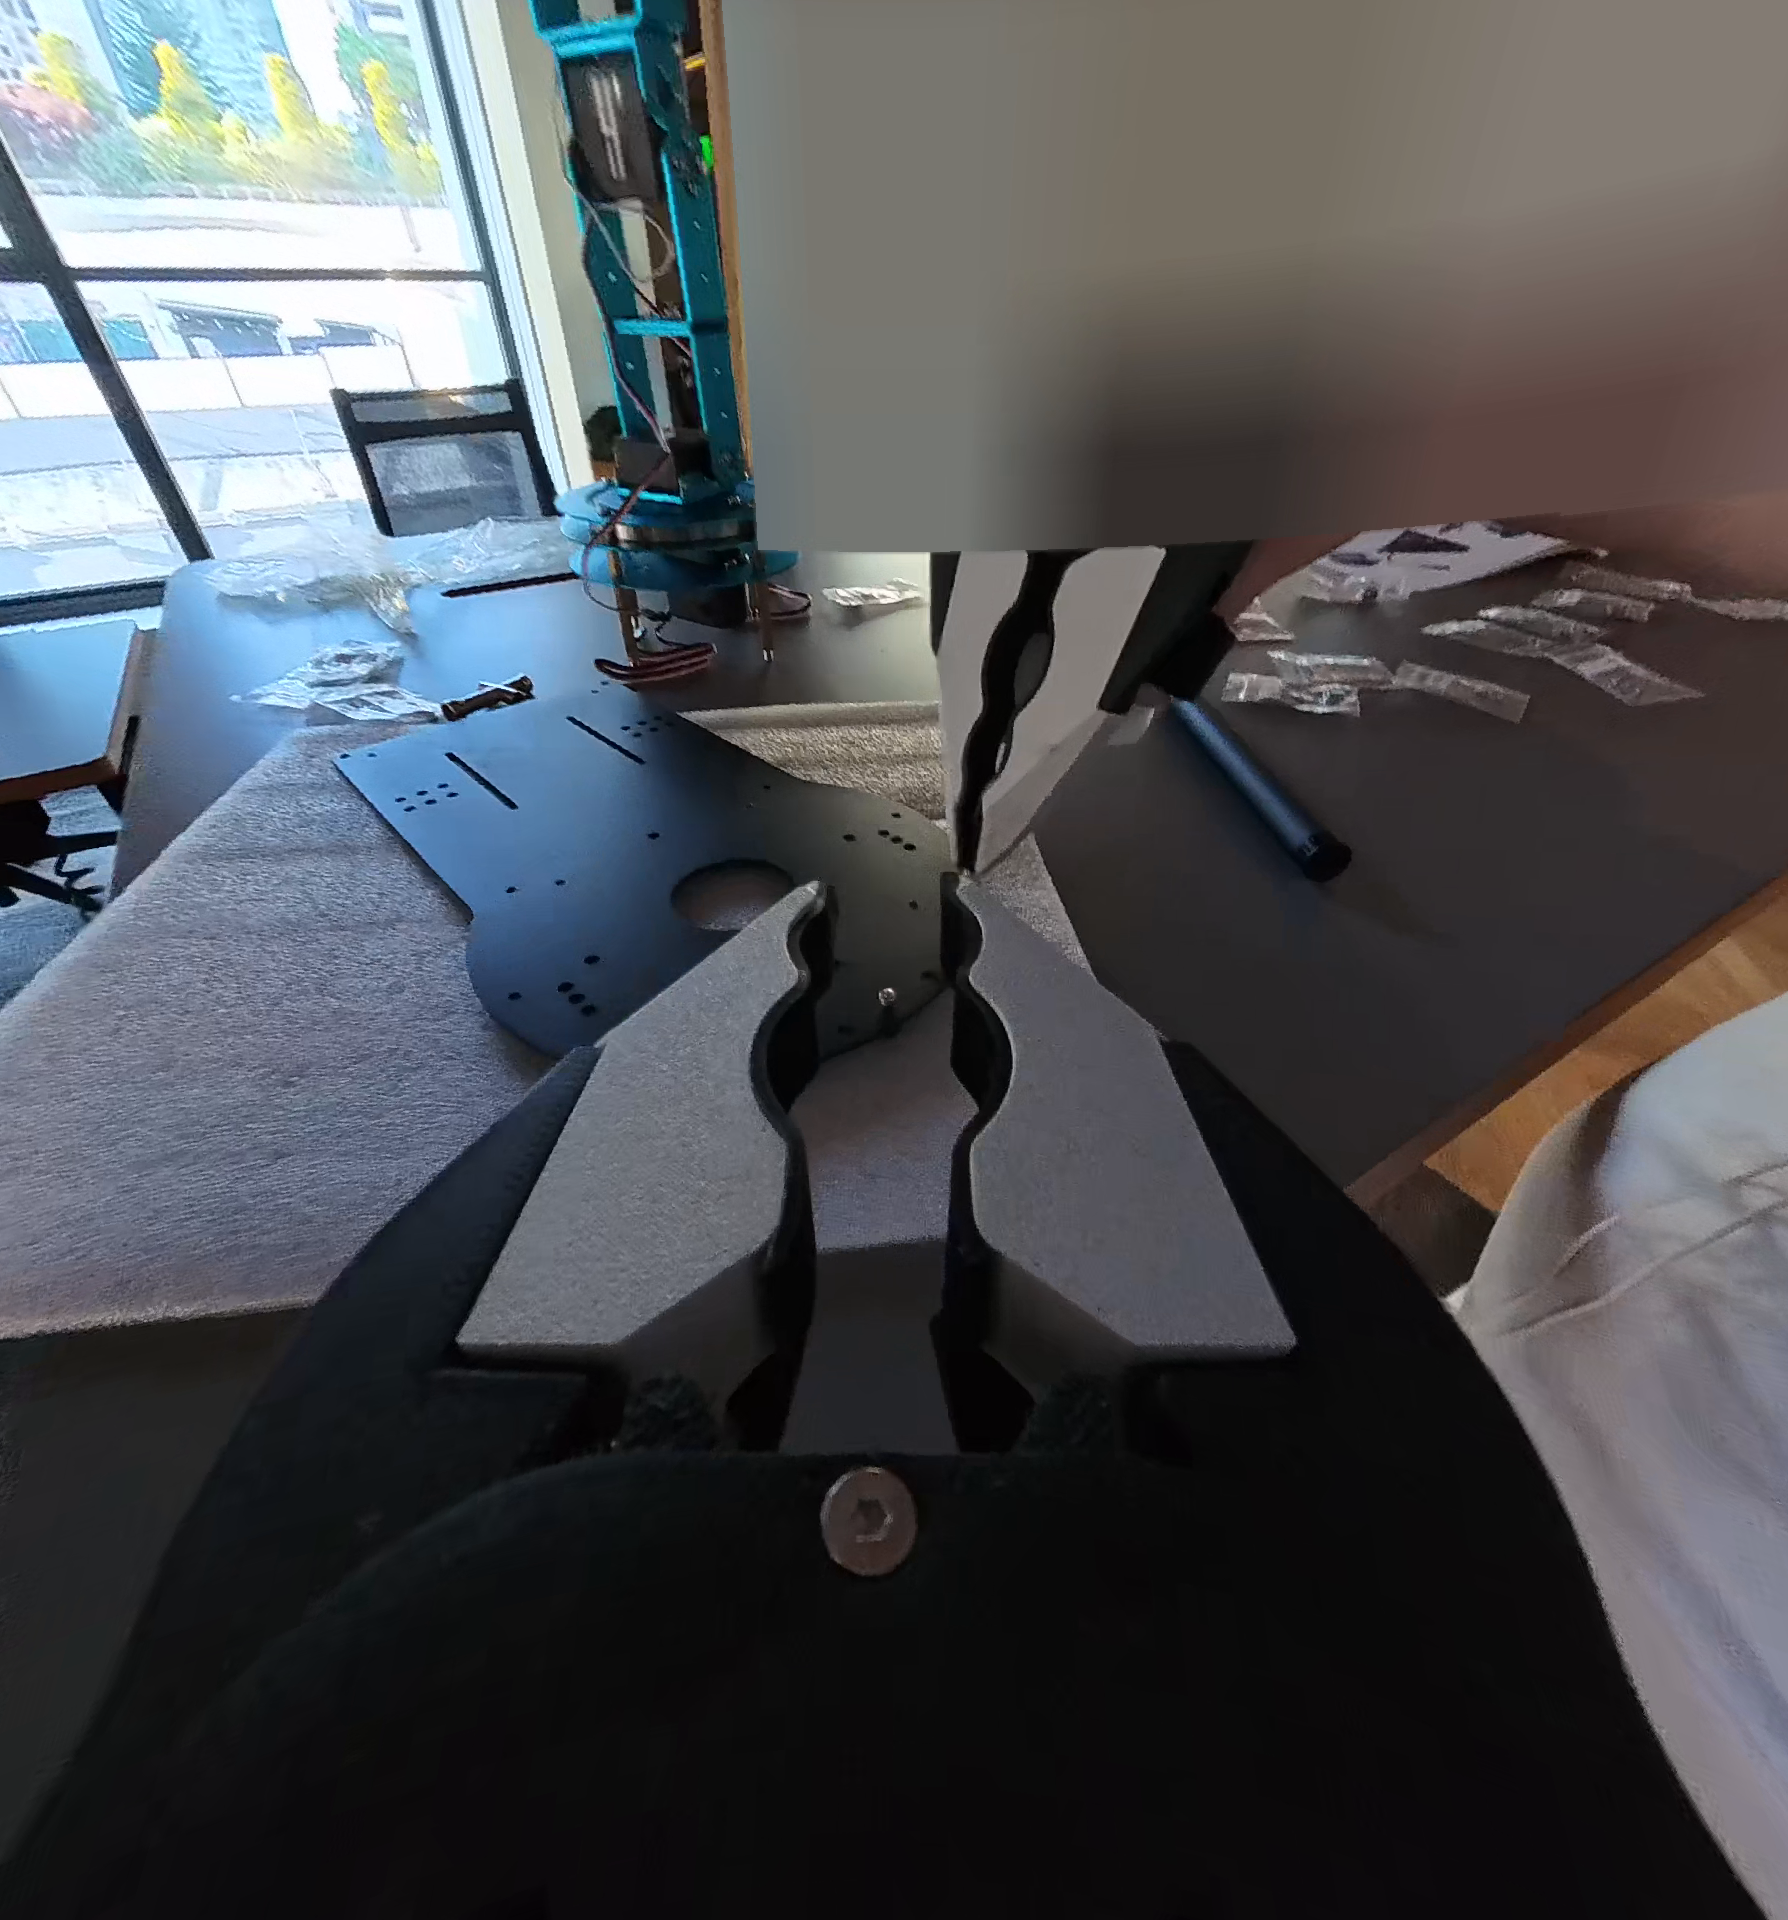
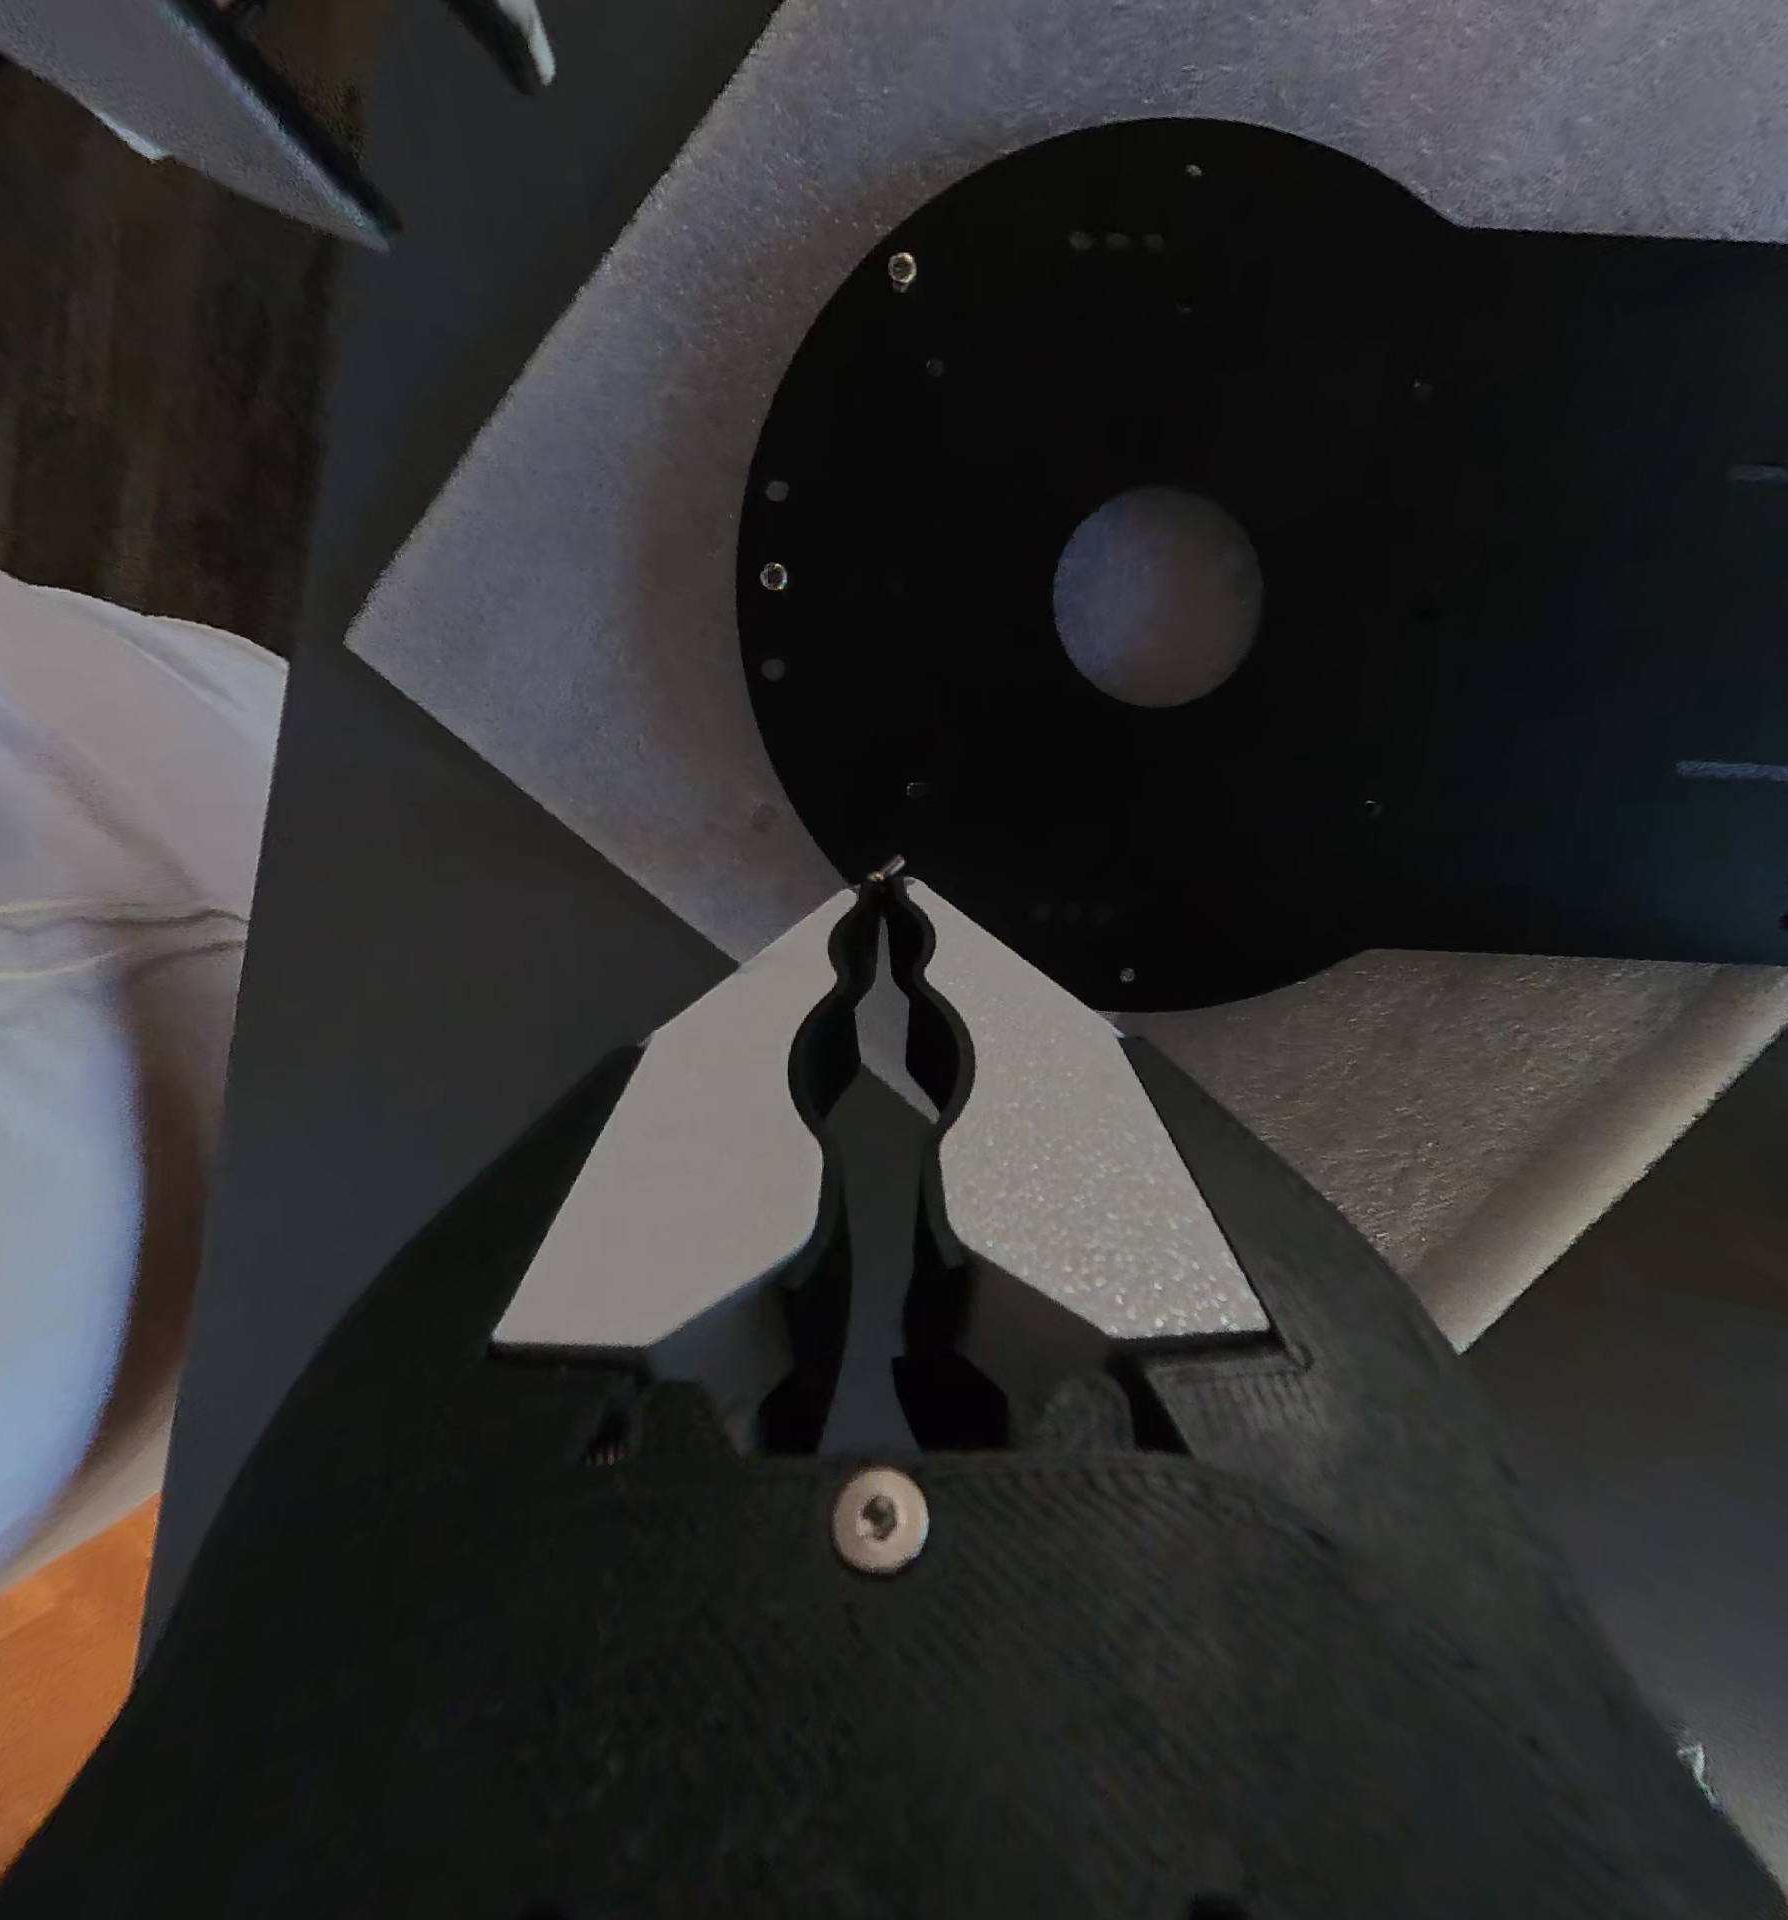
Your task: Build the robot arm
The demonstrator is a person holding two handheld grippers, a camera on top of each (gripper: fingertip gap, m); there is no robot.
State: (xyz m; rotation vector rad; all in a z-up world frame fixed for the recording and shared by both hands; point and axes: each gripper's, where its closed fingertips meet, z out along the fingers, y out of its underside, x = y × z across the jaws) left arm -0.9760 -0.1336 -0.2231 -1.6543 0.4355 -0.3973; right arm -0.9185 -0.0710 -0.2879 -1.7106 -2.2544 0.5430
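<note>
Right wrist view: right hand-held gripper (image 2: 882, 902) pinching small screw (image 2: 886, 865) beside black plate (image 2: 1025, 623); left hand-held gripper (image 1: 882, 896) spread.

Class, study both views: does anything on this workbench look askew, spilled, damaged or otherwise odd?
Nothing looks damaged or spilled. The black plate lies flat on the grey foam sheet. One oddity: the foam sheet sits skewed, one corner overhanging a gap between dark tables. Small clear bags lie scattered.

You find no writing here that can be read: the black plate (image 2: 1389, 644) bears only holes and slots, and the small bags (image 1: 1492, 675) on the table (image 1: 1492, 883) are too blurred to make out.
</note>
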